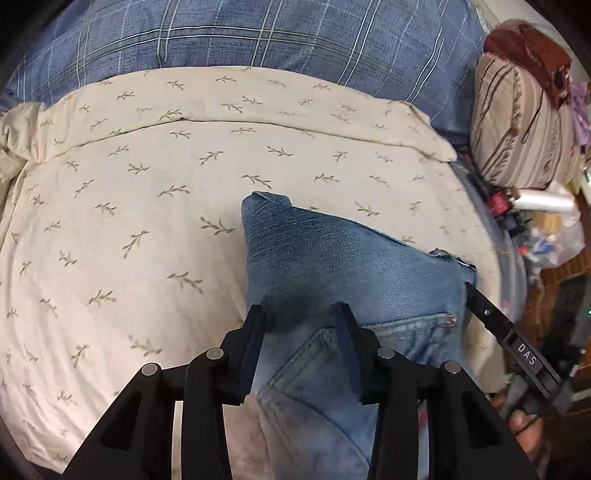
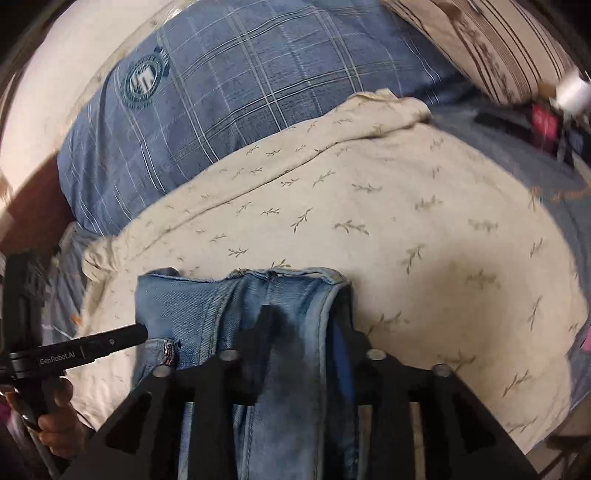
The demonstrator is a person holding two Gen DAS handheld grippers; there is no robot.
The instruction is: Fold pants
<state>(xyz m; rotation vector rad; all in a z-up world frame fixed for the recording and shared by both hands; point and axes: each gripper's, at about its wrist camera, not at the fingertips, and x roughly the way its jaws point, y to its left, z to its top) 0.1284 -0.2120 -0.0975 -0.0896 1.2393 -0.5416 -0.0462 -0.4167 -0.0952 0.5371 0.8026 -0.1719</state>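
Blue denim pants [image 1: 332, 266] lie bunched on the beige leaf-print bed cover [image 1: 147, 206]. My left gripper [image 1: 301, 314] has its two black fingers set apart over the pants near a back pocket, with denim between them. My right gripper [image 2: 306, 321] has denim of the pants [image 2: 229, 299] draped between its fingers near the waistband edge. The right gripper's finger [image 1: 491, 317] shows at the right of the left wrist view, touching the pants. The left gripper's finger [image 2: 110, 341] shows at the left of the right wrist view.
A blue plaid pillow [image 1: 258, 33] lies at the head of the bed. A striped cushion [image 1: 517, 129] and cluttered small items [image 1: 535, 214] sit off the bed's right side. The bed cover [image 2: 424, 229] spreads to the right in the right wrist view.
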